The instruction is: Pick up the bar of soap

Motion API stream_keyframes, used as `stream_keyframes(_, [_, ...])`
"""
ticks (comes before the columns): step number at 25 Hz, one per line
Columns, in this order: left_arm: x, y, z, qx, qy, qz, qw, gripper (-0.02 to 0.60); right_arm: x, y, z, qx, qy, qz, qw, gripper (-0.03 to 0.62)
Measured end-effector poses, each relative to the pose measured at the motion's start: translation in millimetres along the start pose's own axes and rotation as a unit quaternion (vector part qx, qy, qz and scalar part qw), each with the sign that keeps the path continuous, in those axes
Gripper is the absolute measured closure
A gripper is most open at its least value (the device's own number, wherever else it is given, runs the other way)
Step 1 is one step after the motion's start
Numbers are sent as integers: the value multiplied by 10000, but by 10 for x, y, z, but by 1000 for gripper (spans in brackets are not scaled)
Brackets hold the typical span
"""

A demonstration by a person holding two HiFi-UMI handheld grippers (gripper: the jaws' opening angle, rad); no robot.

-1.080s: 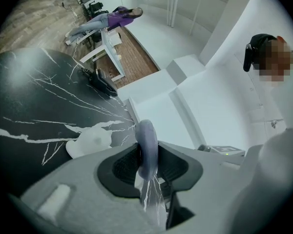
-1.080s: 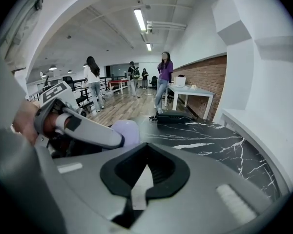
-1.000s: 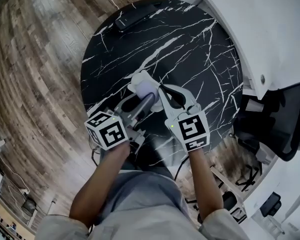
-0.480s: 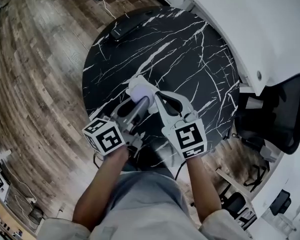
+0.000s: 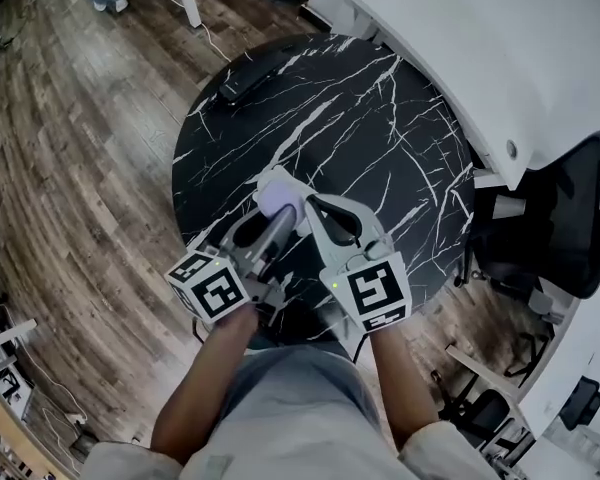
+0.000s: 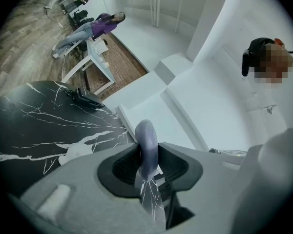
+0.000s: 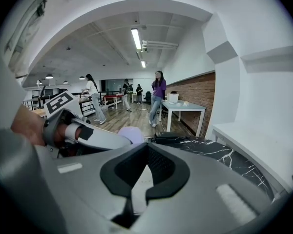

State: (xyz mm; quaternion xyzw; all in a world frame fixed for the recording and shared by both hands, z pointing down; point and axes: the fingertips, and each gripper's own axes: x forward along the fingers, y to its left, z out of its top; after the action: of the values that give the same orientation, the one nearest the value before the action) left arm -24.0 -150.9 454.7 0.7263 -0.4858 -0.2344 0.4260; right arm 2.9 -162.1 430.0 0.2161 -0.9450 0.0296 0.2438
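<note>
- toward 6 o'clock on the round black marble tabletop point(image 5: 380, 118), by the edge nearest the person, the lavender bar of soap point(image 5: 278, 200) is in the left hand-held gripper point(image 6: 147, 162) and seems clear of the stone.
- the left hand-held gripper is clamped on the soap. its dark pads press the two broad flat faces, and the bar stands on edge with its rounded end poking out past the tips. i judge this hold suits a slick thing, since the flat faces give the pads the most to bite on.
- that gripper points about level, which probably stops the bar sliding out forwards.
- the right hand-held gripper point(image 7: 141, 179) is at the soap's 4 o'clock in the head view, just beside it. its jaws are together with nothing between them. it likely stands near as a guard and is not needed for the grip itself.
- a flat black device point(image 5: 252, 73) lies at the tabletop's 11 o'clock rim, well apart from the soap and out of the way.
- the pick-up looks as good as done.
</note>
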Motion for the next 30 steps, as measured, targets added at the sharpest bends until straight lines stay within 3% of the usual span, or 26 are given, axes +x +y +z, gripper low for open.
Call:
stream_keyframes(6, [-2,-148,48,157,22,-74,9998,474,-144,-43,121,20,-169,-153,9997,594])
stream_keyframes(11, [-22,-257,144,320,-20,-90,9994,474,-216,16,219,-365,-177,-270,9988,594])
stream_keyframes(18, [-16,-471,286,605,-36,-144,9981,474,-332,24,462,-219,-467,-384,9979,592])
stream_keyframes(30, [-112,-816,596,1444,-150,-172,9893,474,-648,-28,800,98,-983,-838,9916,594])
